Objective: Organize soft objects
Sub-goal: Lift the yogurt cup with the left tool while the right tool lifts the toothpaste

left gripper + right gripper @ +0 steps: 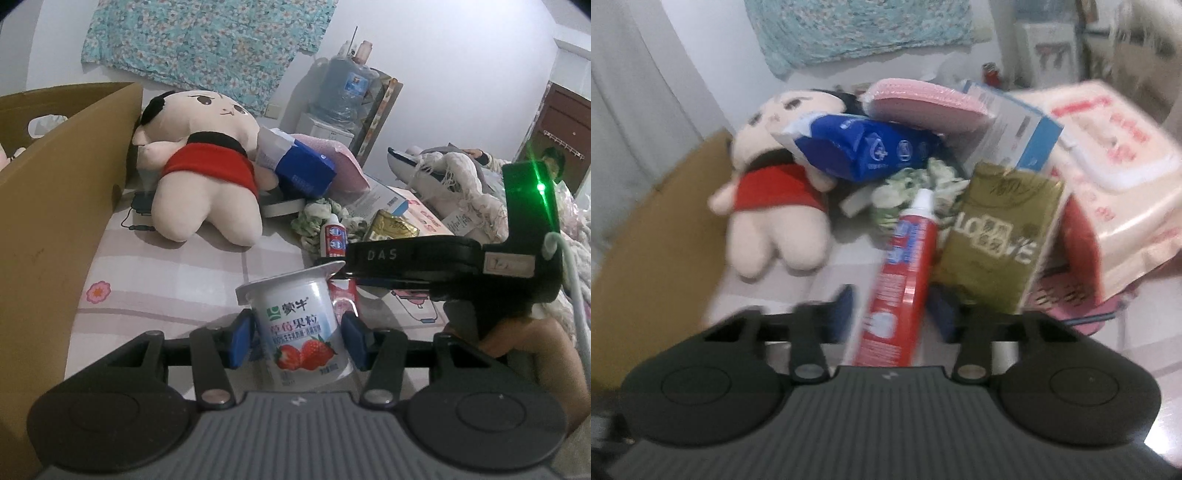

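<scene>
Everything here sits on a bed with a pink checked sheet [184, 269], so I'll place things off the plush doll [207, 162] in the red skirt. The doll leans against the cardboard box [66, 206] to its left. Just right of the doll, a blue wipes pack [303, 166] rests on its arm, with a pink cushion [347, 158] behind that. In front and to the right of the doll, the left tool [297, 332] has a strawberry yogurt cup [299, 325] standing upright between its blue pads; they're at its sides, looks like a pinch. The right tool [886, 314] is pinching a red toothpaste tube [905, 273], its cap pointing up toward a green-and-white crumpled cloth [916, 184] below the blue pack. That view is blurry, though.
</scene>
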`<state>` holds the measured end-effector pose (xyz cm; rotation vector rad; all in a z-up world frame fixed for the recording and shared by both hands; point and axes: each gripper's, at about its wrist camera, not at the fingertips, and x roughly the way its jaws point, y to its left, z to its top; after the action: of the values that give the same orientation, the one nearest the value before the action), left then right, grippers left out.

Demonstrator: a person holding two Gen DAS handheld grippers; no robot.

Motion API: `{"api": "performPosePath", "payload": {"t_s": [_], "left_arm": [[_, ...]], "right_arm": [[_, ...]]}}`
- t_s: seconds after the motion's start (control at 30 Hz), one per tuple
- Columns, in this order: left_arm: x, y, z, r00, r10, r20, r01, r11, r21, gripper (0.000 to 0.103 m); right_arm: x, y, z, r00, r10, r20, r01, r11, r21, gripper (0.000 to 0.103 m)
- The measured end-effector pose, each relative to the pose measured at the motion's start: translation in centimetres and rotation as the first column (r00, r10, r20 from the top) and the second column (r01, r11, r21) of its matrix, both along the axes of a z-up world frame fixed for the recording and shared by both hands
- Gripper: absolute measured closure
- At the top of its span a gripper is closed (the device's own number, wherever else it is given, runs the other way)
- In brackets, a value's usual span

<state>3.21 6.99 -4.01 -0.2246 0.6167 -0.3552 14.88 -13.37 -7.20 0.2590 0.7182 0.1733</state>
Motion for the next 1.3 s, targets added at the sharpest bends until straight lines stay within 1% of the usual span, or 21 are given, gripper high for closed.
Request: {"api": "performPosePath", "payload": {"t_s": [0.07, 0.13, 0.23, 0.3, 0.4, 0.43, 0.5, 0.53, 0.67, 0.77, 0.83, 0.9, 0.97, 1.07, 1.1, 1.13, 1.17, 1.2, 1.23, 1.3], "left_arm": [[-0.1, 0.1, 0.0, 1.0, 0.0, 0.003, 0.0, 1.0, 0.0, 0.05], [-0.2, 0.2, 0.0, 1.0, 0.003, 0.004, -0.003, 1.0, 0.001, 0.05], [-0.7, 0.0, 0.4, 1.0, 0.001, 0.02, -0.001, 1.0, 0.026, 0.05], [-1.0, 0.0, 0.7, 1.0, -0.003, 0.031, 0.002, 1.0, 0.027, 0.051], [-1.4, 0.1, 1.4, 0.999, -0.02, 0.047, 0.02, 1.0, 0.02, 0.051], [-1.6, -0.1, 1.6, 0.998, -0.022, 0.06, 0.021, 0.999, 0.027, 0.051], [-1.9, -0.4, 2.1, 0.996, -0.033, 0.088, 0.028, 0.998, 0.057, 0.051], [-2.0, -0.5, 2.4, 0.994, -0.037, 0.101, 0.03, 0.997, 0.067, 0.051], [-2.3, -0.1, 2.9, 0.991, -0.035, 0.127, 0.025, 0.996, 0.08, 0.051], [-2.6, 0.7, 3.7, 0.989, -0.022, 0.146, 0.014, 0.998, 0.059, 0.051], [-3.2, 1.4, 4.8, 0.984, -0.01, 0.176, 0.005, 1.0, 0.029, 0.051], [-4.0, 2.3, 6.2, 0.979, 0.011, 0.203, -0.012, 1.0, 0.003, 0.051], [-5.3, 3.7, 7.9, 0.969, 0.043, 0.242, -0.037, 0.999, -0.028, 0.051], [-7.1, 6.6, 10.6, 0.953, 0.102, 0.284, -0.089, 0.994, -0.06, 0.051], [-7.5, 7.5, 11.4, 0.949, 0.118, 0.293, -0.106, 0.993, -0.058, 0.051], [-7.8, 8.4, 12.3, 0.945, 0.13, 0.3, -0.126, 0.991, -0.034, 0.051], [-8.0, 9.2, 13.0, 0.94, 0.147, 0.308, -0.149, 0.989, -0.016, 0.051], [-8.2, 10.3, 13.5, 0.935, 0.17, 0.313, -0.177, 0.984, -0.006, 0.051], [-8.2, 11.4, 14.0, 0.933, 0.184, 0.31, -0.193, 0.981, -0.003, 0.051], [-7.8, 14.1, 14.4, 0.935, 0.214, 0.282, -0.221, 0.975, -0.007, 0.051]], "right_arm": [[-0.3, -0.3, -0.2, 1.0, -0.03, 0.008, 0.03, 0.999, 0.023, 0.072], [-0.8, -0.4, -0.3, 0.999, -0.036, 0.026, 0.036, 0.999, 0.03, 0.073], [-1.5, -1.3, -0.8, 0.999, -0.008, 0.036, 0.004, 0.996, 0.091, 0.073], [-2.2, -2.1, -0.8, 1.0, 0.002, 0.028, -0.005, 0.993, 0.119, 0.074], [-3.7, -3.6, -0.7, 1.0, -0.025, 0.015, 0.021, 0.98, 0.199, 0.075], [-4.4, -4.0, -0.4, 0.999, -0.029, 0.025, 0.023, 0.974, 0.227, 0.075], [-5.7, -4.3, 0.4, 0.997, -0.034, 0.063, 0.019, 0.972, 0.234, 0.075], [-6.4, -4.3, 1.1, 0.996, -0.014, 0.089, -0.006, 0.976, 0.22, 0.075], [-7.9, -5.2, 3.0, 0.988, 0.006, 0.152, -0.049, 0.958, 0.281, 0.075], [-8.2, -5.5, 4.1, 0.987, 0.021, 0.161, -0.074, 0.94, 0.334, 0.075], [-8.1, -5.2, 5.0, 0.985, 0.044, 0.169, -0.107, 0.918, 0.383, 0.075], [-7.8, -4.2, 6.6, 0.978, 0.088, 0.19, -0.158, 0.907, 0.391, 0.075], [-7.3, -2.2, 8.8, 0.965, 0.147, 0.217, -0.221, 0.902, 0.371, 0.075], [-5.3, 1.5, 12.4, 0.944, 0.22, 0.248, -0.299, 0.888, 0.35, 0.075], [-4.6, 2.7, 13.3, 0.935, 0.245, 0.256, -0.324, 0.884, 0.338, 0.075], [-3.8, 4.6, 14.3, 0.921, 0.277, 0.274, -0.359, 0.879, 0.315, 0.075], [-3.0, 6.2, 15.0, 0.916, 0.286, 0.28, -0.366, 0.881, 0.299, 0.075], [-2.0, 8.3, 15.7, 0.912, 0.306, 0.273, -0.377, 0.888, 0.265, 0.075], [-0.9, 10.1, 16.2, 0.908, 0.324, 0.264, -0.391, 0.884, 0.258, 0.075], [1.3, 13.4, 16.6, 0.908, 0.358, 0.218, -0.409, 0.872, 0.271, 0.075]]}}
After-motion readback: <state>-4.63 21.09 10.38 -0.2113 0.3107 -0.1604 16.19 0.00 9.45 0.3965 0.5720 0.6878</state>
